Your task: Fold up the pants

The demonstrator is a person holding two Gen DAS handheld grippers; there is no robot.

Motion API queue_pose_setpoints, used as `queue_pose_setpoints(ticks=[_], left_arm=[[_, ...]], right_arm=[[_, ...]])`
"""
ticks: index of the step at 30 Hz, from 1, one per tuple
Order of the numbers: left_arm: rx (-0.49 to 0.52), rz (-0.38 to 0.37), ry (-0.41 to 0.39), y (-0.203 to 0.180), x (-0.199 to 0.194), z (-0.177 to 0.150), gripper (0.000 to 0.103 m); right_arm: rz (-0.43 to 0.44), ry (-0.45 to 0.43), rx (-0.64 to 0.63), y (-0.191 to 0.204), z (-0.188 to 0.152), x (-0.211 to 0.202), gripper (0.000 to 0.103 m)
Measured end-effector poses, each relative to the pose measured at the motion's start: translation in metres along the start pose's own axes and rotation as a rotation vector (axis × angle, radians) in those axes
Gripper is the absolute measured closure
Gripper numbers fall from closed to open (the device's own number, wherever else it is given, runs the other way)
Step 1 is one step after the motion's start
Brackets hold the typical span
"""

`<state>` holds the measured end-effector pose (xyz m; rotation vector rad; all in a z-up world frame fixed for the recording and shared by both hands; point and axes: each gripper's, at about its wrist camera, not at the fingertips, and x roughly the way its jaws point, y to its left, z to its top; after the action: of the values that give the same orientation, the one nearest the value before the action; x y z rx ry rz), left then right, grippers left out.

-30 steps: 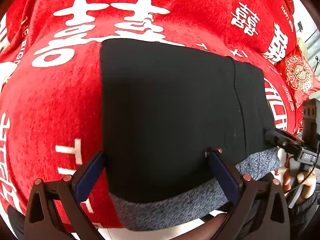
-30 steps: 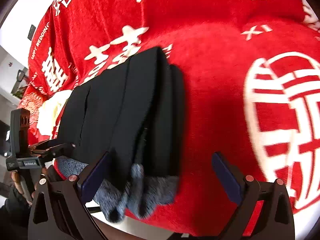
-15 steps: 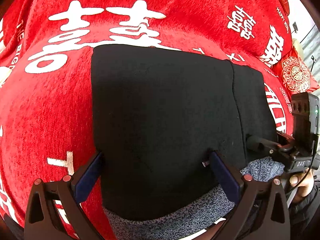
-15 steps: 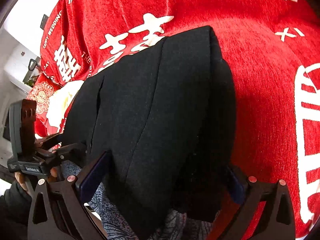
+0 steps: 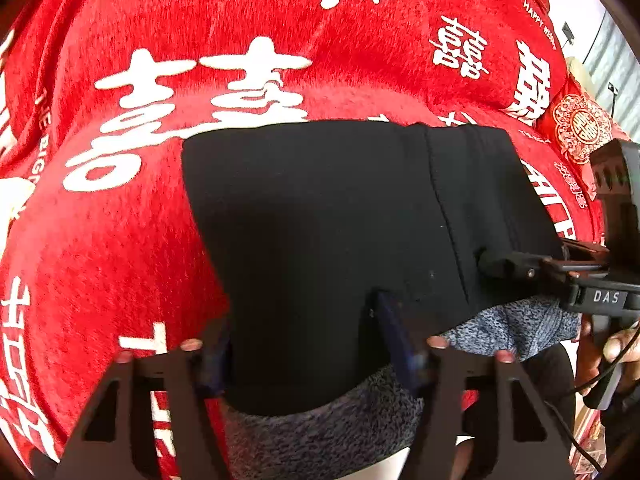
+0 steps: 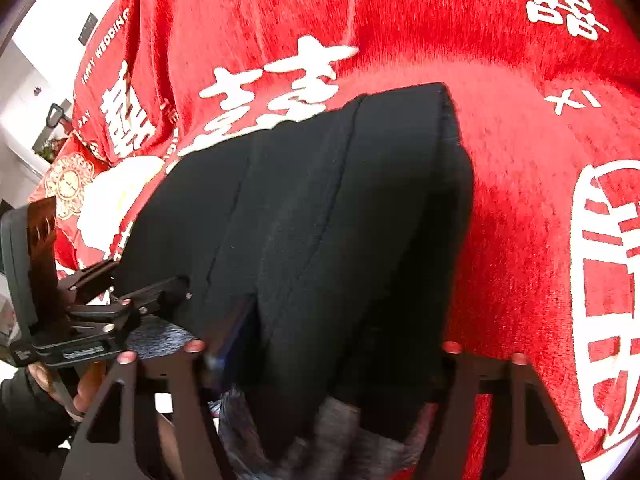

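Pants point(image 5: 320, 240), black with a grey lining, lie folded at the near edge of the red blanket point(image 5: 120, 240). Left hand-held gripper point(image 5: 304, 344) and right hand-held gripper point(image 6: 324, 364) have both just been closing, each now pinching the near hem.

Red cover point(image 5: 120, 240) with white characters, embroidered red cushion point(image 5: 580, 132), white wall point(image 6: 24, 92)

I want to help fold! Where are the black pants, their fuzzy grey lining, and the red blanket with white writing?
Black pants point(image 5: 320, 220), left wrist view, on the flat top panel.
Fuzzy grey lining point(image 5: 328, 432), left wrist view, near edge.
Red blanket with white writing point(image 6: 520, 152), right wrist view, bare patch.
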<state>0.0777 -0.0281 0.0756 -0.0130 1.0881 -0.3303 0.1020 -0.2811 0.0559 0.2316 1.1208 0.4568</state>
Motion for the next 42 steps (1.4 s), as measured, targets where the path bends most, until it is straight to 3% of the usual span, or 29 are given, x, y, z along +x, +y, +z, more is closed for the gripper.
queue_pose_setpoints(ticks=[2, 11, 18, 26, 42], left_arm=[[-0.004, -0.001, -0.002, 0.001, -0.003, 0.004, 0.055], [0.003, -0.006, -0.013, 0.001, -0.014, 0.008, 0.062], [0.002, -0.022, -0.06, -0.001, -0.038, 0.025, 0.063], [0.012, -0.005, -0.094, 0.0, -0.049, 0.068, 0.063], [-0.048, 0.024, -0.02, 0.041, -0.001, 0.129, 0.062]], right_arm=[[0.006, -0.014, -0.008, 0.004, 0.001, -0.006, 0.049], [-0.003, -0.038, -0.061, 0.029, 0.006, -0.019, 0.054], [0.025, -0.096, -0.071, 0.04, 0.018, -0.039, 0.054], [0.031, -0.133, -0.069, 0.043, 0.054, -0.052, 0.054], [0.041, -0.041, -0.051, 0.023, 0.137, 0.0, 0.054]])
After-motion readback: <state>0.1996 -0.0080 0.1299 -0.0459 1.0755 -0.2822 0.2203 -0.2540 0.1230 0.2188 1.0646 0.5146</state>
